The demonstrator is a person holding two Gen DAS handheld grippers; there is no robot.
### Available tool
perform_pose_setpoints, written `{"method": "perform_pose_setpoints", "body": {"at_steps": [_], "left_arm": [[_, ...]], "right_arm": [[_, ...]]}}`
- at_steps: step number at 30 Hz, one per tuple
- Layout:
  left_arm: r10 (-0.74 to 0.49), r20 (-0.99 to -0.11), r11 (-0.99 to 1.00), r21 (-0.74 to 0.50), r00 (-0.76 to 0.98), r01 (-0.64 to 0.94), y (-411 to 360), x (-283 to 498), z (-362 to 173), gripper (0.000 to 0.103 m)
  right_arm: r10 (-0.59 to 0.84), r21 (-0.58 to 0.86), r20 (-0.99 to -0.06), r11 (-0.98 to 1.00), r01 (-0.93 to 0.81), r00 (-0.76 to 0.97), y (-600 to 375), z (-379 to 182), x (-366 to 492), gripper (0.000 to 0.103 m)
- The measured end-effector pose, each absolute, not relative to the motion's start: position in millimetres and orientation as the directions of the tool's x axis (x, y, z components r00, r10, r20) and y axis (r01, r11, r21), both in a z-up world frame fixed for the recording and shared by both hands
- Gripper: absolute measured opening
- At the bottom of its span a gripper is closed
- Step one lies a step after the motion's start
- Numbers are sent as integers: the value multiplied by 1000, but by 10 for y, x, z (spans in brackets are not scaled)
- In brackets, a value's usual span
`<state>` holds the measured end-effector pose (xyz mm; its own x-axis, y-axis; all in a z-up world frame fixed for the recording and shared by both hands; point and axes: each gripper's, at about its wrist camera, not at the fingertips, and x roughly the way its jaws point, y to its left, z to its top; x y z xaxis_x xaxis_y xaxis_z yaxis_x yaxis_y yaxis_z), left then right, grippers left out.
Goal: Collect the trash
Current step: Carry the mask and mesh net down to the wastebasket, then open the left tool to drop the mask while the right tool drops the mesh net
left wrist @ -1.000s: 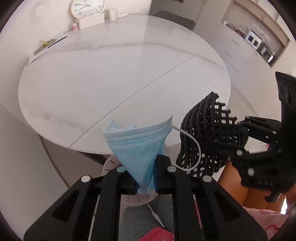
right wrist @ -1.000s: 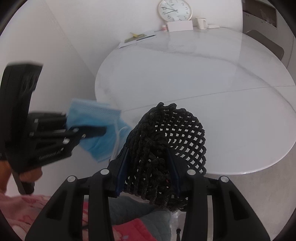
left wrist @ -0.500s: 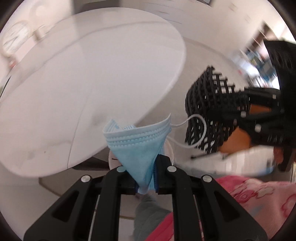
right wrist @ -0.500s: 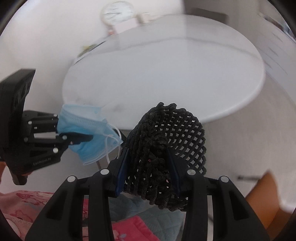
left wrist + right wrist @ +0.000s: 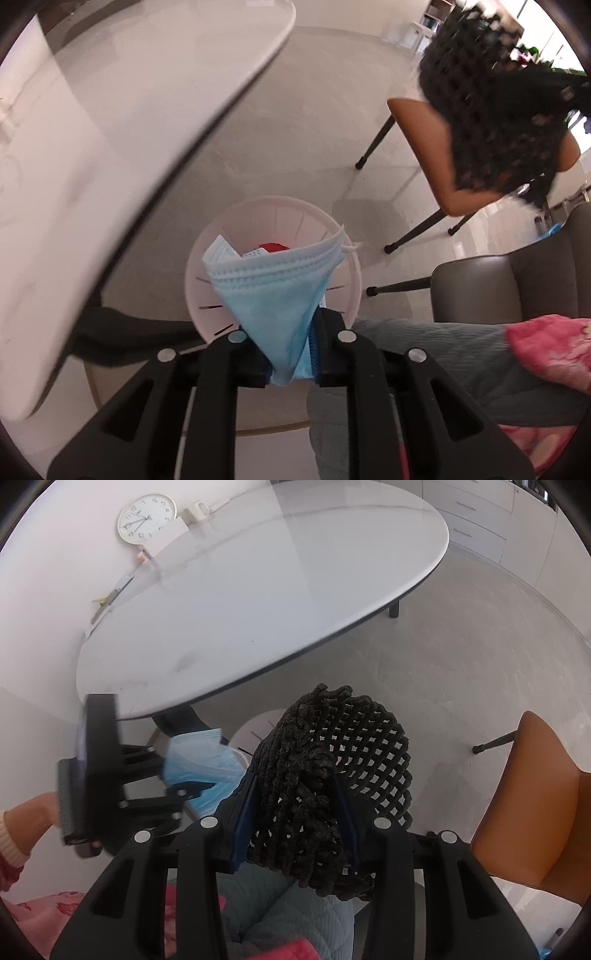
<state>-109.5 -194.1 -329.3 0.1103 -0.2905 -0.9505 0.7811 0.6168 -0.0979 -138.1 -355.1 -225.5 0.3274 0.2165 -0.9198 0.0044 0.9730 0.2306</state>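
Observation:
A folded blue face mask (image 5: 273,291) sits between the pads of my left gripper (image 5: 290,347), whose jaws are opening; the pads still touch it. It hangs right over a white slotted bin (image 5: 258,206) on the floor, with something red (image 5: 273,246) inside. My right gripper (image 5: 295,812) is shut on a black mesh net (image 5: 332,768), held to the right of the bin (image 5: 255,727) and above it. In the right wrist view the left gripper (image 5: 177,786) and mask (image 5: 199,760) are at the left, beside the net.
The round white table (image 5: 258,590) ends just above and left of the bin, its edge (image 5: 207,125) close by. An orange chair (image 5: 535,805) stands to the right, a grey chair (image 5: 498,284) nearer. A person's lap in pink and grey cloth lies below the grippers.
Both grippers have dropped from table height to below the table's edge and rolled. The white bin has come into view beneath the mask. The net stays gripped.

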Motion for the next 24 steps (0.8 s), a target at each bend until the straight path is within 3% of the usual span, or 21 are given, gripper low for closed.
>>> {"method": "perform_pose_setpoints", "body": {"at_steps": [2, 6, 10, 18, 23, 24], "left_arm": [[-295, -951, 609, -110, 95, 785, -1974, -1091, -3413, 22], [-283, -955, 586, -100, 88, 804, -1991, -1041, -3609, 46], [-283, -955, 585, -97, 91, 805, -1992, -1016, -3653, 60], [-303, -948, 571, -98, 98, 815, -2040, -1066, -3606, 65], [-345, -931, 592, -122, 114, 797, -1943, -1094, -3191, 67], [-360, -925, 596, -130, 119, 792, -1901, -1101, -3049, 72]], "right_arm": [[199, 212, -927, 977, 5, 317, -3525, -2307, -1345, 41], [183, 195, -935, 981, 11, 304, -3574, -2413, -1350, 41], [174, 192, -940, 981, 33, 293, -3589, -2475, -1364, 41], [159, 183, -938, 982, 49, 308, -3633, -2428, -1400, 42], [166, 190, -933, 981, 45, 319, -3595, -2408, -1419, 43], [173, 198, -930, 979, 46, 323, -3581, -2409, -1424, 43]]}}
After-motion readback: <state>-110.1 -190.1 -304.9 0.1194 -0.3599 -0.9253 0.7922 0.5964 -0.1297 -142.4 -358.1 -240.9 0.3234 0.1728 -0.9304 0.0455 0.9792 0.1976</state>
